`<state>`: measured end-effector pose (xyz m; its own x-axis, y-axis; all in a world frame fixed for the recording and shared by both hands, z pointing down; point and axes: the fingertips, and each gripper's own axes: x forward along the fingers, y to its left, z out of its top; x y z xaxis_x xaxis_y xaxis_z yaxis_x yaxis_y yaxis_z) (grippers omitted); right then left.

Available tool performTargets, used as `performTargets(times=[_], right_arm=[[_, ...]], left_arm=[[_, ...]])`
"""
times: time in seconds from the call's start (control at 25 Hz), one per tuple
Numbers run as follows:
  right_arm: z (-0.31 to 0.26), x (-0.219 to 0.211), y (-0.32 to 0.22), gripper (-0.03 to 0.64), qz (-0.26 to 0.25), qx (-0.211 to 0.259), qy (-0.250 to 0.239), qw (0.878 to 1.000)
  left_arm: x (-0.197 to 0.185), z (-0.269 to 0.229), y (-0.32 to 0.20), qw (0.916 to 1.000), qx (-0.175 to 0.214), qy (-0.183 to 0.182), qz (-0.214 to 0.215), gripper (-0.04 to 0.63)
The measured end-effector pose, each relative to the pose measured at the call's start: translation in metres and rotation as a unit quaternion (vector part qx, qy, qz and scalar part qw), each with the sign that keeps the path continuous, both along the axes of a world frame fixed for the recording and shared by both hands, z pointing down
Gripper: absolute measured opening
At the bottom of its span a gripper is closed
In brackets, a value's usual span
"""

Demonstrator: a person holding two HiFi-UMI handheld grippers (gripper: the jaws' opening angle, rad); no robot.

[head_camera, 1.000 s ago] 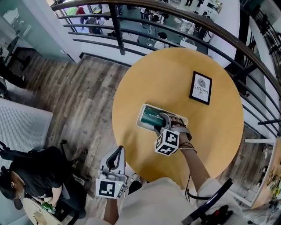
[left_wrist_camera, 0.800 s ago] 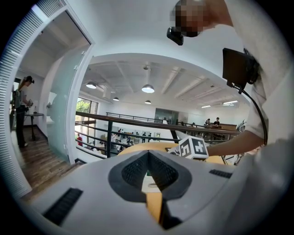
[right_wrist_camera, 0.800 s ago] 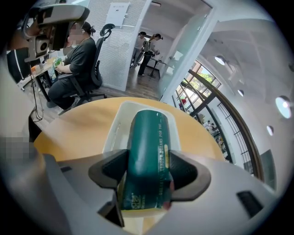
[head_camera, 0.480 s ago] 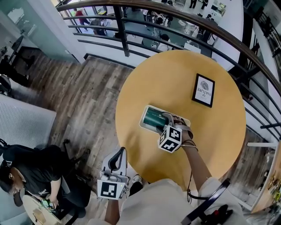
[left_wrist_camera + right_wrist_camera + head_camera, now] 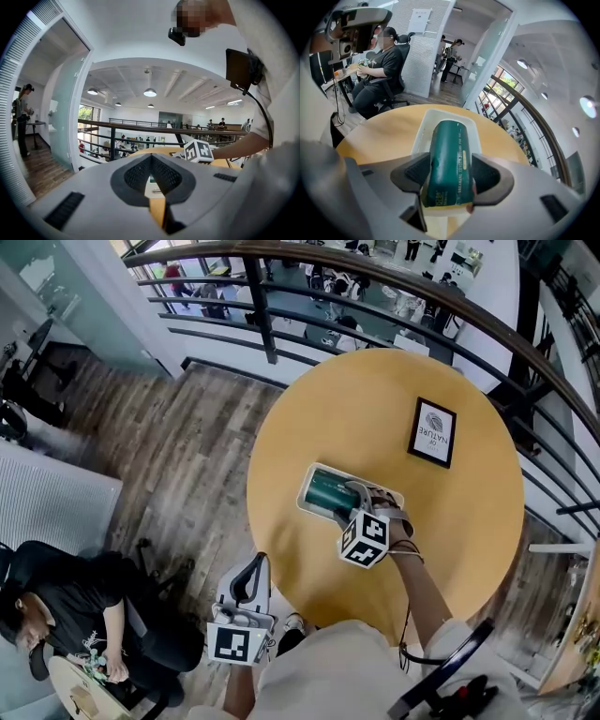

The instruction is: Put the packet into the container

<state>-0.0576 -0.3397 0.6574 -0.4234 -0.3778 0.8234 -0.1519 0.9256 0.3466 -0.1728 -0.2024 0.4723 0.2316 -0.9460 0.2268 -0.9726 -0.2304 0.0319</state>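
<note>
A dark green packet (image 5: 327,491) (image 5: 447,157) lies lengthwise in the white rectangular container (image 5: 305,499) (image 5: 421,129) near the middle of the round yellow table (image 5: 375,395). My right gripper (image 5: 349,500) (image 5: 449,172) reaches over the container's near end, and its two dark pads press the packet's sides, so it is shut on the packet. My left gripper (image 5: 248,579) (image 5: 151,163) hangs off the table's near edge, close to the person's body, shut with nothing in it. The packet's underside is hidden, so I cannot tell whether it rests on the container's floor.
A small black-framed card (image 5: 430,430) lies on the table's far right. A dark metal railing (image 5: 375,292) curves behind the table. A seated person (image 5: 66,615) is at a desk on the wooden floor at lower left.
The head view has shifted a little. My right gripper stays at the container with the packet between its pads, and the left gripper has not moved. The seated person has shifted.
</note>
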Motion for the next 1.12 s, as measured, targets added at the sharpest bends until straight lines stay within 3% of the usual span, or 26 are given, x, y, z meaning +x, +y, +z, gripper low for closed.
performTargets(times=[0.16,0.44,0.52,0.64,1.12], right_arm=[[-0.008,0.002,0.000,0.281,0.004,0.023,-0.004,1.000],[-0.021,0.002,-0.001,0.189,0.017,0.066,-0.009,0.998],[-0.023,0.003,0.001,0.147,0.019,0.081,-0.003,0.996],[-0.027,0.004,-0.001,0.005,0.028,0.116,0.000,0.993],[-0.081,0.008,0.014,0.005,0.069,0.160,-0.078,0.982]], left_arm=[[0.002,-0.002,0.001,1.0000,0.006,0.000,0.006,0.005],[0.001,-0.010,0.008,0.9997,0.022,-0.009,0.007,0.005],[-0.001,-0.012,0.013,0.9996,0.024,-0.010,0.005,0.005],[-0.005,-0.014,0.015,0.9995,0.029,-0.012,0.003,0.005],[0.001,-0.045,0.026,0.9976,0.067,-0.004,0.016,0.005]])
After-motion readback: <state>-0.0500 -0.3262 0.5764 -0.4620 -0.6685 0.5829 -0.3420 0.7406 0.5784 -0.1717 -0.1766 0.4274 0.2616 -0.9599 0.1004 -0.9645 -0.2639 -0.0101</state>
